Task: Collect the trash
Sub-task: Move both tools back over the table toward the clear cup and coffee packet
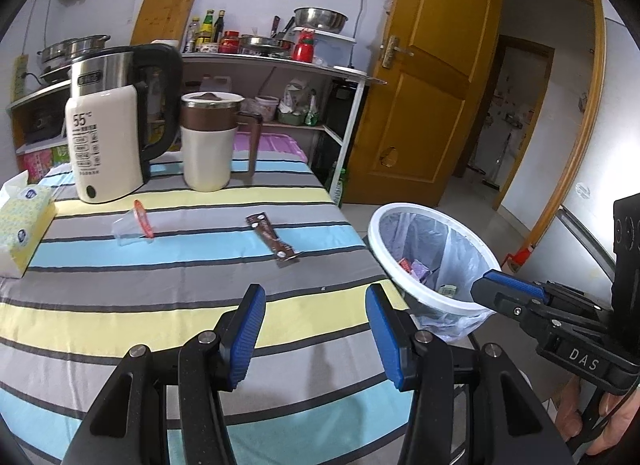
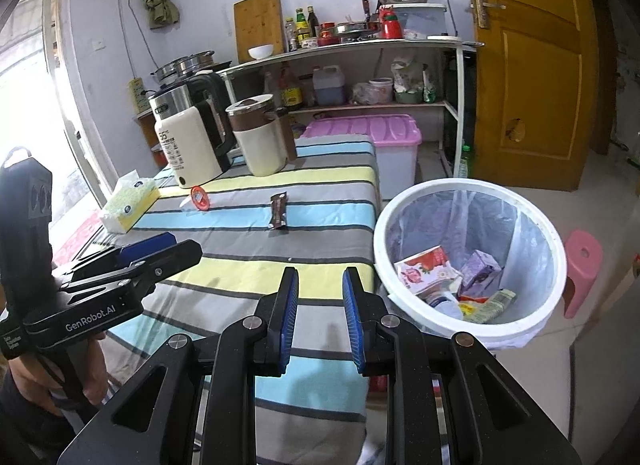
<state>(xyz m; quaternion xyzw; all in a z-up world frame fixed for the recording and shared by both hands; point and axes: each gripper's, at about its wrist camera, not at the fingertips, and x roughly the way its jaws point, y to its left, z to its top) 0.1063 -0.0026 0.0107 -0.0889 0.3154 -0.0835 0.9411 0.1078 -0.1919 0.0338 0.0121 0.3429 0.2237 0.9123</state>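
Claws are both hovering empty over the near end of the striped desk (image 1: 120,265). The left claw (image 1: 315,331) is standing spread wide, and the brown wrapper (image 1: 272,239) is lying ahead of it, slightly left, its long axis running away from the claw at a slant. Further out to the left the clear cup with the red lid (image 1: 134,225) is resting. The right claw (image 2: 320,317) is gaping narrowly, nothing between its pads, with the white bin (image 2: 472,257) just to its right. The left claw looks the nearer one to the wrapper.
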